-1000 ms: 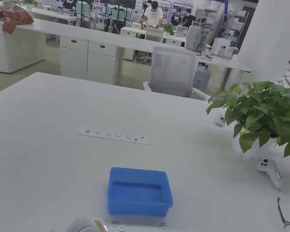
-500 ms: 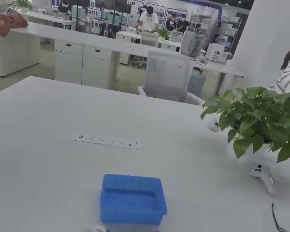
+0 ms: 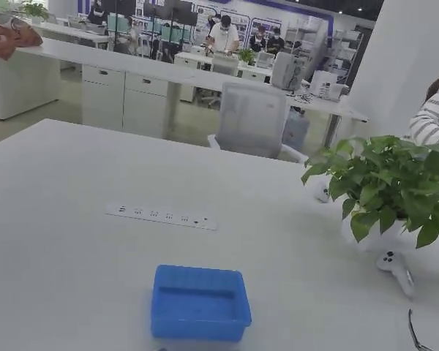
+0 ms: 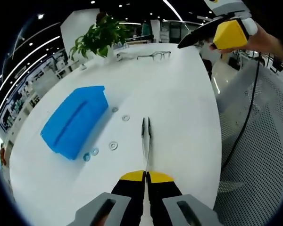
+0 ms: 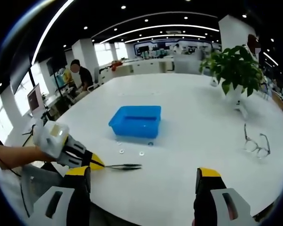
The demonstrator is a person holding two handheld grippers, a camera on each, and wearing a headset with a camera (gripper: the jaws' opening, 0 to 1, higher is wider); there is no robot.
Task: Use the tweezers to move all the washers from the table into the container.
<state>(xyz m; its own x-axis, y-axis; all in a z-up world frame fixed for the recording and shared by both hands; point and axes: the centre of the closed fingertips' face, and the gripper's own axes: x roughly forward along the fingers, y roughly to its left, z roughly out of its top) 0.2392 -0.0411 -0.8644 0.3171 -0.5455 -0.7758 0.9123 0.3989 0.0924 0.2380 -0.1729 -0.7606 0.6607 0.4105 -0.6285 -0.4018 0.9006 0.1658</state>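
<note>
left gripper (image 4: 146, 174) pinches slim metal tweezers (image 4: 145, 140) | right gripper (image 5: 142, 173) wide (yellow-tipped) | blue rectangular container (image 3: 198, 326)

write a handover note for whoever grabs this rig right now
Left gripper: shut on the tweezers, which point out over the table; the tips grip no washer.
Right gripper: open, holding nothing.
Washers: about five lie loose on the table, along one side of the blue container.
Done: the tweezers are in hand. No washer can be seen in the container.
Left: pick up each washer with the tweezers and drop it into the container.
</note>
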